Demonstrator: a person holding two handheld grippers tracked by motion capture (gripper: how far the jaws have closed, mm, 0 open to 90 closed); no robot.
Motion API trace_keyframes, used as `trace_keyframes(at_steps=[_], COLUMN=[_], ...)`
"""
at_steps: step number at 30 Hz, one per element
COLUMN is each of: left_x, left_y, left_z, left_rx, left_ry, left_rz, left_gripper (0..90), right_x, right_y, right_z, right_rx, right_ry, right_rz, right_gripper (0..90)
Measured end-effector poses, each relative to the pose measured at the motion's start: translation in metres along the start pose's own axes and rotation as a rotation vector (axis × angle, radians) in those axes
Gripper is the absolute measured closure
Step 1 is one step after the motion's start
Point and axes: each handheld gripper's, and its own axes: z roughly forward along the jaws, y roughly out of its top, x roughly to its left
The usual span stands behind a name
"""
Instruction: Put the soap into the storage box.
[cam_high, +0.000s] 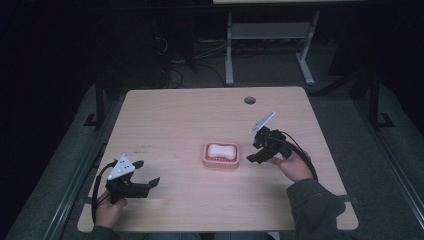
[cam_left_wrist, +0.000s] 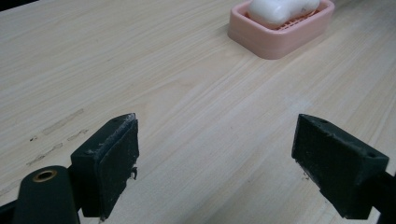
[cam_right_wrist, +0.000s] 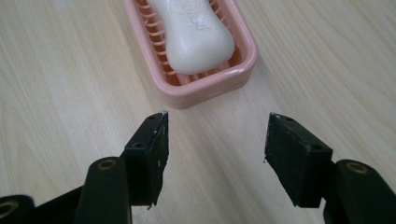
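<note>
A pink soap dish (cam_high: 221, 161) sits near the middle of the wooden table, with a white bar of soap (cam_high: 221, 150) lying in it. My right gripper (cam_high: 253, 151) hovers just right of the dish, open, its jaws pointing at the dish's near end (cam_right_wrist: 210, 88) with the soap (cam_right_wrist: 194, 35) beyond. My left gripper (cam_high: 148, 174) is low at the table's front left, open and empty, well apart from the dish (cam_left_wrist: 280, 35), which lies far ahead with the soap (cam_left_wrist: 280, 9) in it.
The wooden table (cam_high: 175, 115) has a round cable hole (cam_high: 249, 100) near its far edge. Faint marks (cam_high: 142, 147) lie left of centre. Beyond the table stands a white desk frame (cam_high: 270, 45) on a dark floor.
</note>
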Motion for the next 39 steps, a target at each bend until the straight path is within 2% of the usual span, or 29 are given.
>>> trace_keyframes(at_steps=[6,9,11,27,35,39], left_x=[0.000,0.000,-0.001,-0.001,-0.001,0.000], left_y=[0.000,0.000,0.000,-0.001,-0.001,-0.001], left_z=[0.001,0.001,0.001,0.002,0.002,0.002], left_rx=[0.003,0.002,0.000,0.000,0.006,0.007], left_ry=[-0.003,-0.003,-0.002,-0.005,-0.004,-0.004], left_rz=[0.006,0.006,0.003,0.014,0.011,0.020], left_gripper=[14.5,14.5,14.5,14.5,14.5,14.5], right_x=[0.001,0.001,0.002,0.008,0.011,0.012], right_y=[-0.012,-0.016,-0.018,-0.041,-0.053,-0.058], right_z=[0.001,0.001,-0.001,-0.005,-0.006,-0.008], right_rx=[0.002,0.021,0.005,-0.005,-0.005,-0.009], right_ry=[0.001,0.001,-0.004,-0.010,0.000,-0.008], right_rz=[0.017,0.030,0.027,0.058,0.093,0.092], right_gripper=[37.9,37.1,37.2,35.5,35.4,35.4])
